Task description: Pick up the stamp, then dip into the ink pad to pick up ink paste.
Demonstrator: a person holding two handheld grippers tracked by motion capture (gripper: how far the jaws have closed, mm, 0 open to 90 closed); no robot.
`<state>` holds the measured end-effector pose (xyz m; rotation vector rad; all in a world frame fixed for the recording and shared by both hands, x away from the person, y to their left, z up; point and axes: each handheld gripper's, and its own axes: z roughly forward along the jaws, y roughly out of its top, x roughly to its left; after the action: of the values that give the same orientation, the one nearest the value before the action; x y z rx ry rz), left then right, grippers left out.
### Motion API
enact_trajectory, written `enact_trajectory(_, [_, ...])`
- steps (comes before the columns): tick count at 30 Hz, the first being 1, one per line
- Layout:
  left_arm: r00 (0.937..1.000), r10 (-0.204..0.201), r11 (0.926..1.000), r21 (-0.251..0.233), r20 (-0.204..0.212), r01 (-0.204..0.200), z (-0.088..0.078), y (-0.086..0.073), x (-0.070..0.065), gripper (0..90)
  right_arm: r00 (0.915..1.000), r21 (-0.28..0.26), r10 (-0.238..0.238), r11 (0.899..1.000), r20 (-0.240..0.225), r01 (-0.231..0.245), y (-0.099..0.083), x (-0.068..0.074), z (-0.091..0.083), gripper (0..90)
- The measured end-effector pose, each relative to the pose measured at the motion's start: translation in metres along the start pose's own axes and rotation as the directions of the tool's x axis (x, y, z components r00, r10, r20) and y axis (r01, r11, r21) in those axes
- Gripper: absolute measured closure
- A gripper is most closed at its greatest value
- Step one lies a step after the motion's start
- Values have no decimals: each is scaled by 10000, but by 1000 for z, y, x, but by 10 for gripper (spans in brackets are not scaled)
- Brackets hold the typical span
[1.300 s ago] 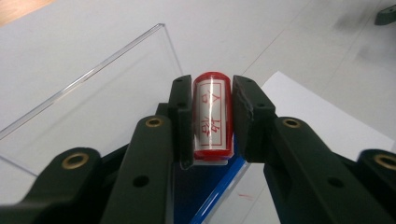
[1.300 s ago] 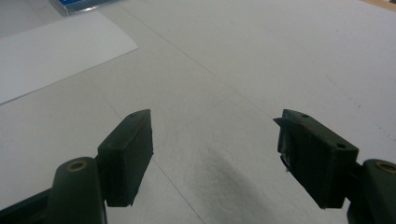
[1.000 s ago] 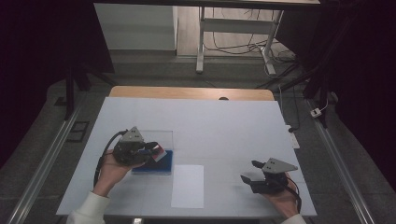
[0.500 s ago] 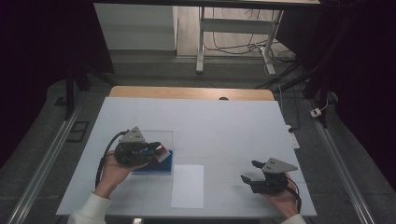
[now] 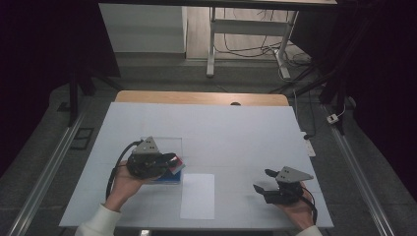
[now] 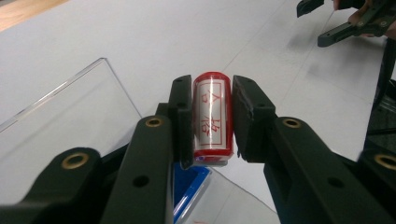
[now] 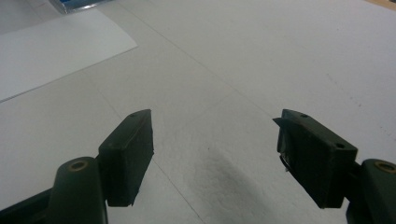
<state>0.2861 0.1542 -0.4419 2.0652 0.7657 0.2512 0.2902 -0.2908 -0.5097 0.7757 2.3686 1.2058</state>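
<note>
My left gripper (image 6: 212, 122) is shut on a red stamp (image 6: 212, 114) with a white label bearing red characters, pinched from both sides. In the high view the left gripper (image 5: 174, 161) holds the stamp (image 5: 178, 162) just over a blue ink-pad box (image 5: 169, 177) with a clear lid (image 5: 164, 145) lying open behind it. The blue box (image 6: 189, 186) and clear lid (image 6: 70, 126) lie under the jaws. A white sheet of paper (image 5: 197, 195) lies just right of the box. My right gripper (image 5: 263, 180) rests at the front right, open and holding nothing (image 7: 215, 140).
The white tabletop (image 5: 236, 132) stretches back to a wooden strip (image 5: 196, 97) at its far edge. The paper's corner (image 7: 56, 46) lies ahead and left of the right jaws. The right gripper (image 6: 327, 23) appears far off in the left gripper view.
The left gripper with the stamp has shifted very slightly over the blue box. The right gripper has kept still.
</note>
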Motion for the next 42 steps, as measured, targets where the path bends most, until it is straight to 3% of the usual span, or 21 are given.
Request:
enact_trajectory(21, [9982,334,9994,-150,490,-327,11,7,-19,702,10000,25,10,10000,-27,-10,0,0,0,272])
enact_trajectory(34, [9957,573,9982,136,730,-584,24,8,-28,702,10000,15,26,10000,-38,-26,-1,-1,0,272])
enact_trajectory(41, [9982,440,9985,310,396,-453,20,5,-20,703,10000,25,28,10000,19,-28,0,-2,0,272])
enact_trajectory(42, [9992,396,9979,518,6,-396,18,3,-14,703,10000,41,40,10000,9,-40,-1,-2,0,273])
